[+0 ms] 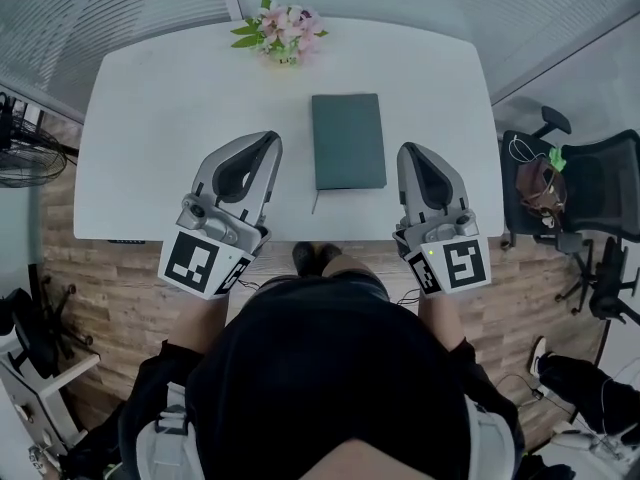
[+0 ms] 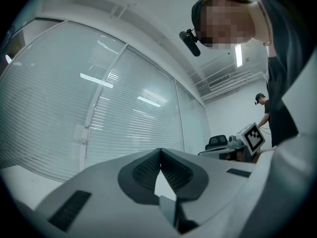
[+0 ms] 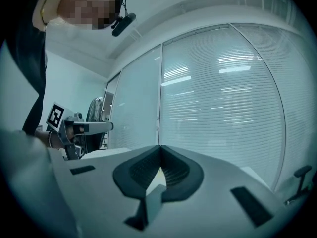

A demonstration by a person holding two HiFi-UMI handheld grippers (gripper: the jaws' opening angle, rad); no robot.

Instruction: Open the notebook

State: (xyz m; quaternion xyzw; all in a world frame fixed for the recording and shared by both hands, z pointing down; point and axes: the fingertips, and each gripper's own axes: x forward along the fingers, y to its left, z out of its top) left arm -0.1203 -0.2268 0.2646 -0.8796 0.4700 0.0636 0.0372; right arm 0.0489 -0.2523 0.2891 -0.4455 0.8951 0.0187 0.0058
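Closed dark green notebook (image 1: 348, 140) lying flat on the white tabletop (image 1: 160, 98), between the two tongs and touching neither, left tongs (image 1: 268, 141) pressed together and empty near its left edge, right tongs (image 1: 409, 151) likewise closed on nothing just beside its right edge

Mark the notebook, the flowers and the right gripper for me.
notebook (image 1: 348, 140): head view, middle of its closed green cover.
flowers (image 1: 283, 30): head view, pink blooms in the middle of the bunch.
right gripper (image 1: 412, 152): head view, where its shut jaw tips meet.
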